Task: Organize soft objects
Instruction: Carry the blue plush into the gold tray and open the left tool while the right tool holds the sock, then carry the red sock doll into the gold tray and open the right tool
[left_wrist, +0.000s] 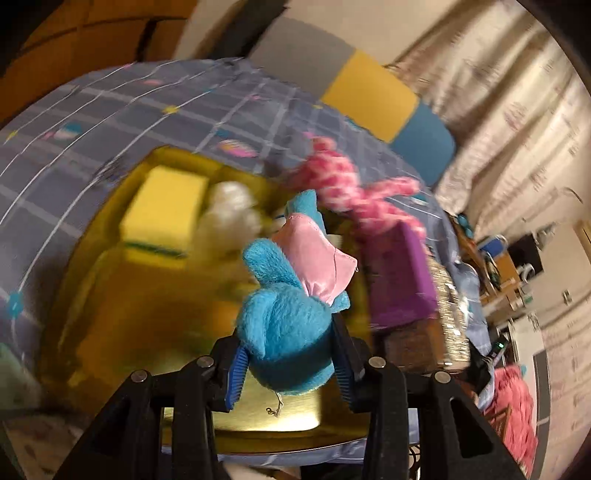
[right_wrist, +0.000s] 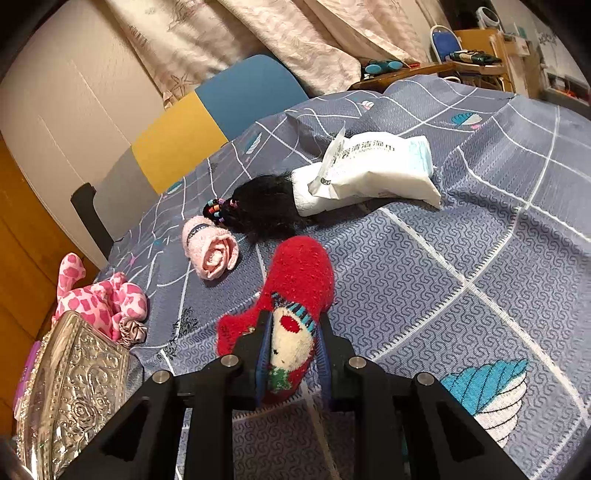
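**Desk:** What does the left-hand camera give us?

**Photographer:** The left gripper (left_wrist: 290, 363) is clamped on a blue plush toy (left_wrist: 284, 325) with a pink satin patch, its blue-ribbed pads pressed into the fur on both sides. The toy hangs above a gold tray (left_wrist: 110, 295) that sits on a grey-blue patterned bedspread (left_wrist: 129, 110). In the tray lie a yellow sponge (left_wrist: 162, 214) and, just beside it, a white fluffy item (left_wrist: 229, 218) too blurred to name. A pink spotted plush (left_wrist: 343, 184) lies past the tray's far edge, next to a purple box (left_wrist: 399, 280). The whole frame is smeared with motion.

**Desk:** And the right?

**Photographer:** The right gripper (right_wrist: 291, 354) is closed on a red fuzzy sock (right_wrist: 295, 280) bearing a cream face and a striped cap. The sock's near end is pinched between the pads, while the rest lies on the bedspread (right_wrist: 443, 258).

**Desk:** What else is on the bed?

**Photographer:** Beyond the sock, a rolled pink towel (right_wrist: 210, 251). Behind that, a black hairpiece (right_wrist: 266, 206) with coloured hair ties (right_wrist: 218, 212) at one end, touching a white pack of wet wipes (right_wrist: 369, 170). At the left edge, an embossed silver box (right_wrist: 74, 387) with the pink spotted plush (right_wrist: 99, 299) just behind it.
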